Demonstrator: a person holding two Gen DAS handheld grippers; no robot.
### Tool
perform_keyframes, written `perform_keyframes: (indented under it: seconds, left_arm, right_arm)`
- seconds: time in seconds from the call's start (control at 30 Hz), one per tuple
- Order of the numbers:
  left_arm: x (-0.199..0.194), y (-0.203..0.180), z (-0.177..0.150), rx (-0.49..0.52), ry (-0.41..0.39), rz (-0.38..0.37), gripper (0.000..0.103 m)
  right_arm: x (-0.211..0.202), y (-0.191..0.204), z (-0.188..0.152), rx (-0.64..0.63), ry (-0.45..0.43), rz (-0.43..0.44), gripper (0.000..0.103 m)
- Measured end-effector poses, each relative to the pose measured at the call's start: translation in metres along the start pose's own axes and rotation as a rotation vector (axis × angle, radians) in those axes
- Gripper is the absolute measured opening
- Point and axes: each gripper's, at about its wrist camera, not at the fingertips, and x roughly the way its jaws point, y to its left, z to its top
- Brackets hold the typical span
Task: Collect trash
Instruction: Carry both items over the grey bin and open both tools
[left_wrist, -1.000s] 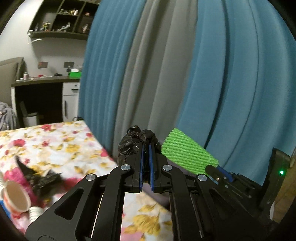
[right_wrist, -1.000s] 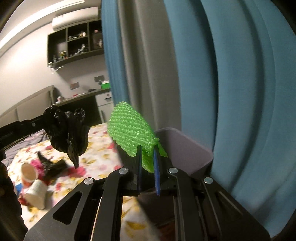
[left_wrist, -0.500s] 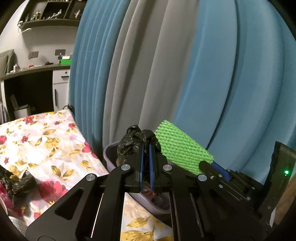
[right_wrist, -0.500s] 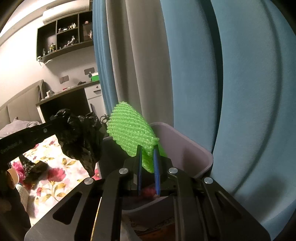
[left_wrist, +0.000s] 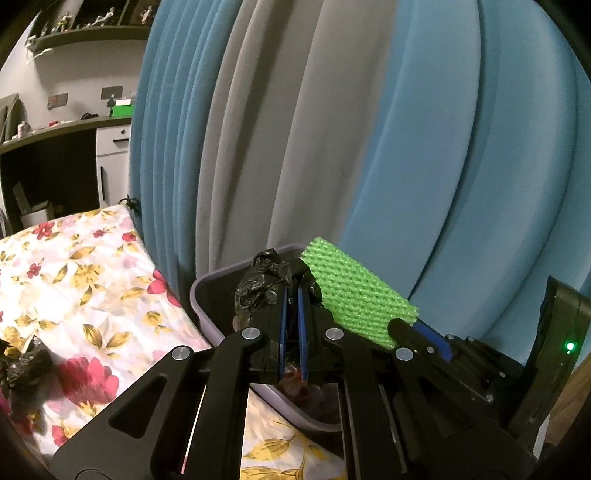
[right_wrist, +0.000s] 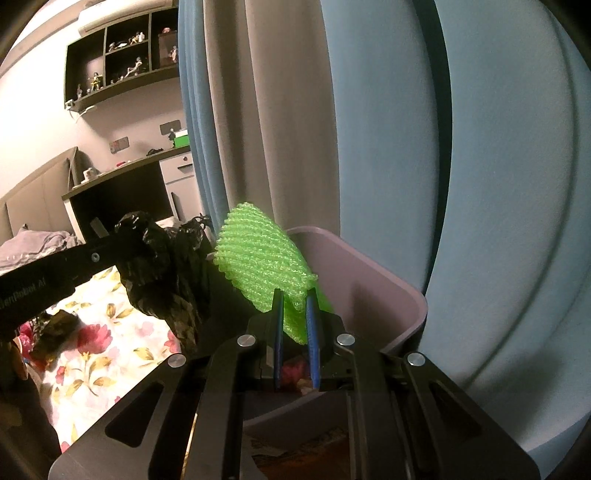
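Two wrist views of one moment, ordered from largest item to smallest. Curtain (left_wrist: 369, 129): blue and grey folds filling the upper centre and right of both frames. Bed (left_wrist: 74, 280): flowered sheet at lower left of the left wrist view, with a dark scrap of trash (left_wrist: 22, 363) left on it at the left edge. Bin (right_wrist: 373, 280): pale purple, open-topped, standing between bed and curtain; centre right in the right wrist view, and in the left wrist view its rim shows at centre with pinkish contents visible low inside. Green foam net (right_wrist: 262, 262): pinched at its lower end by the right tongs (right_wrist: 294, 308), closed on it, its free end raised over the bin's near rim. Black plastic bag (left_wrist: 264, 288): crumpled, clamped in the left tongs (left_wrist: 291, 295), closed on it; in the right wrist view it hangs at centre left, just beside the net and over or near the bin's left edge.

Step in hand, as judged: delivery of two pieces of trash to the bin. The next move calls for carrying both loads fully over the opening, then parting each pair of tongs so the pieces drop inside. The bag, nearer the rim, risks falling onto the bed.
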Motion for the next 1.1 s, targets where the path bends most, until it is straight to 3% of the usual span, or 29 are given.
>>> perform_keyframes:
  seconds: [0.8,0.9,0.97,1.03,1.1]
  left_arm:
    - [0.022,0.001,-0.006,-0.004,0.040,-0.010,0.005]
    - [0.025,0.002,-0.007,-0.008,0.048,-0.014,0.005]
    - [0.026,0.001,-0.008,0.002,0.052,-0.016,0.012]
    - [0.025,0.002,-0.008,0.006,0.047,0.008,0.059]
    - [0.019,0.005,-0.009,-0.008,0.008,0.026,0.076]
  right_arm:
    - [0.006,-0.005,-0.001,0.010,0.023,-0.016,0.013]
    - [0.006,-0.005,-0.001,0.009,0.023,-0.013,0.019]
    - [0.006,-0.006,-0.001,0.013,0.022,-0.015,0.034]
    - [0.005,-0.008,-0.001,0.021,0.016,-0.019,0.046]
    - [0.003,-0.009,-0.002,0.019,0.011,-0.027,0.047]
